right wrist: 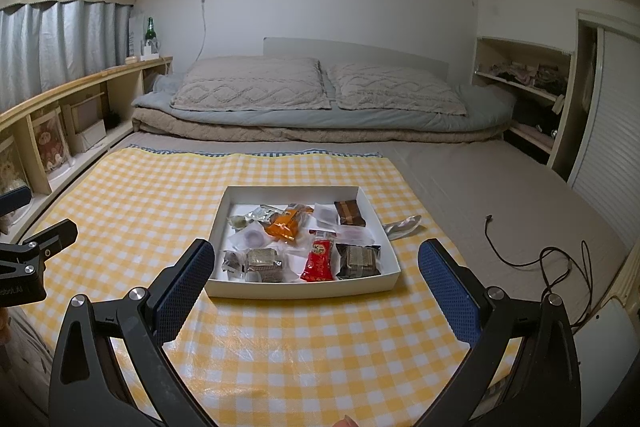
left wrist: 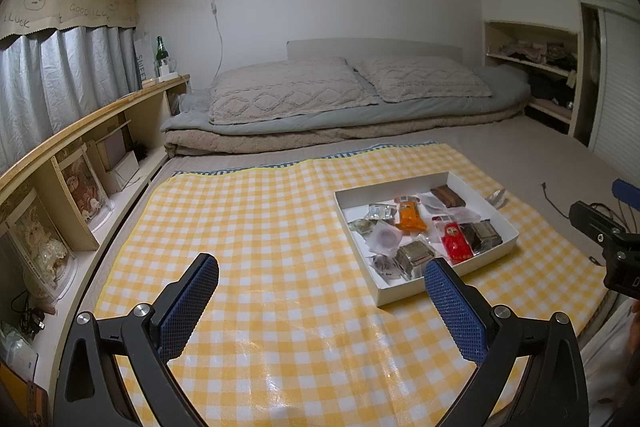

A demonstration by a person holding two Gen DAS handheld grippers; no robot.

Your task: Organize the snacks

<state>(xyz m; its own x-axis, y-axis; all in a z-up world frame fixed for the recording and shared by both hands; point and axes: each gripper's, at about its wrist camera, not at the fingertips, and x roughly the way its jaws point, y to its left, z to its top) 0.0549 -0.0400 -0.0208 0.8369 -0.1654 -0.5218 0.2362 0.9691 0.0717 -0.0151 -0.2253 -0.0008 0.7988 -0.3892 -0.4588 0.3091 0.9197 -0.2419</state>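
A shallow white box (right wrist: 224, 219) (left wrist: 508, 227) lies on a yellow checked cloth (right wrist: 280, 347) (left wrist: 260, 219). It holds several wrapped snacks, among them an orange packet (right wrist: 285, 223) (left wrist: 409, 218), a red packet (right wrist: 319, 259) (left wrist: 456, 243) and a brown bar (right wrist: 349, 213) (left wrist: 447, 196). One silvery wrapper (right wrist: 402, 225) (left wrist: 497, 195) lies on the cloth beyond the box's right side. My right gripper (right wrist: 316, 281) hangs open just short of the box's near wall. My left gripper (left wrist: 320, 301) is open over bare cloth, left of the box. Neither holds anything.
Folded bedding with two pillows (right wrist: 320, 95) lies beyond the cloth. A low wooden shelf (left wrist: 72, 163) with framed items runs along the left. A black cable (right wrist: 532, 255) snakes over the mattress at right. Open cubbies (right wrist: 524, 87) sit at the back right.
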